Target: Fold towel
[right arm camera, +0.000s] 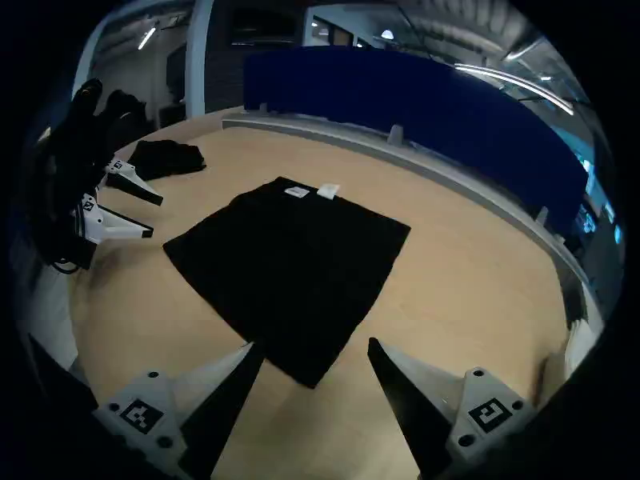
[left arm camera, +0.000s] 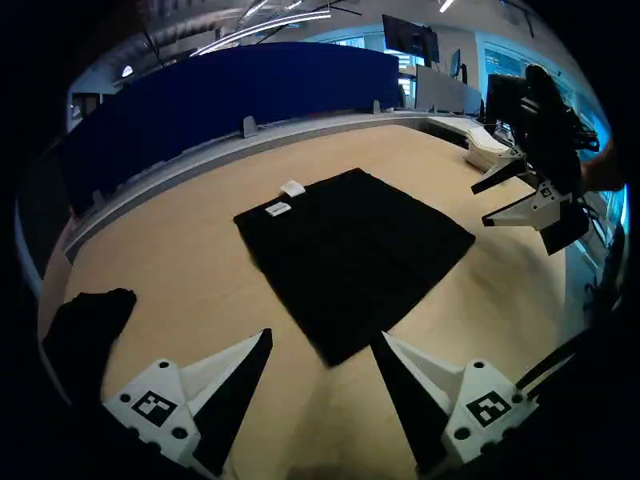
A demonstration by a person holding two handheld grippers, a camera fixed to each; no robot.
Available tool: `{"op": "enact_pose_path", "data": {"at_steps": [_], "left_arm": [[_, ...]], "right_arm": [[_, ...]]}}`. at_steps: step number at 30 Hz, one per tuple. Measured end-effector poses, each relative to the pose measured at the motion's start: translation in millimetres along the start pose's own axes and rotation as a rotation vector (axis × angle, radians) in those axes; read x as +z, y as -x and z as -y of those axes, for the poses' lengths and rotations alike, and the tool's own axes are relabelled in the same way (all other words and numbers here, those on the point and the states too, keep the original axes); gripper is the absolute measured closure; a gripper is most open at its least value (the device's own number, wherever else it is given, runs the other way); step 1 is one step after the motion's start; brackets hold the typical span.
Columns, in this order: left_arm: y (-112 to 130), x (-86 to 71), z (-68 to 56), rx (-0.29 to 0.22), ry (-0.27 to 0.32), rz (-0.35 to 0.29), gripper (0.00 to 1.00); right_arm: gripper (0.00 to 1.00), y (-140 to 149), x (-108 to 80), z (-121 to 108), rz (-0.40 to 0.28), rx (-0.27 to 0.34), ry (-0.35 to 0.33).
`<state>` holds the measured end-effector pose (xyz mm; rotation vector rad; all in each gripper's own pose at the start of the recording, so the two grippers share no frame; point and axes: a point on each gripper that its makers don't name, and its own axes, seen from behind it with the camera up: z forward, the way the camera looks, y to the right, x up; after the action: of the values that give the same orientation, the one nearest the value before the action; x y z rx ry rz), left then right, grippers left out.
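Observation:
A black towel (left arm camera: 356, 252) lies spread flat on the wooden table, with two white tags (left arm camera: 286, 198) at its far edge. My left gripper (left arm camera: 322, 352) hovers open just in front of the towel's near corner. Across the table the right gripper (left arm camera: 492, 204) hangs open in the air, held by a hand. From the right gripper view the same towel (right arm camera: 292, 264) lies flat, and my right gripper (right arm camera: 316, 356) is open above its near corner. The left gripper (right arm camera: 140, 212) is at the far left, open.
A crumpled black cloth (left arm camera: 88, 324) lies near the table's left edge, and again as a black cloth (right arm camera: 164, 158) in the right gripper view. A blue divider (left arm camera: 232, 104) runs along the table's far side. Monitors and a white stack (left arm camera: 488, 144) stand at the far right.

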<state>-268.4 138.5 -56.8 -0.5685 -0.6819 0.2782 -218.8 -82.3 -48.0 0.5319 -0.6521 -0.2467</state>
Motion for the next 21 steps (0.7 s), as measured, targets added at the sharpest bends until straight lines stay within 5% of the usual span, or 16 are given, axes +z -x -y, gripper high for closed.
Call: {"op": "enact_pose_path", "data": {"at_steps": [16, 21], "left_arm": [[30.6, 31.1, -15.4, 0.009, 0.047, 0.087, 0.12], [35.4, 33.7, -18.3, 0.000, 0.055, 0.110, 0.18]], "right_arm": [[0.04, 40.1, 26.1, 6.5, 0.070, 0.004, -0.039], [0.13, 50.2, 28.5, 9.5, 0.085, 0.000, -0.052]]}}
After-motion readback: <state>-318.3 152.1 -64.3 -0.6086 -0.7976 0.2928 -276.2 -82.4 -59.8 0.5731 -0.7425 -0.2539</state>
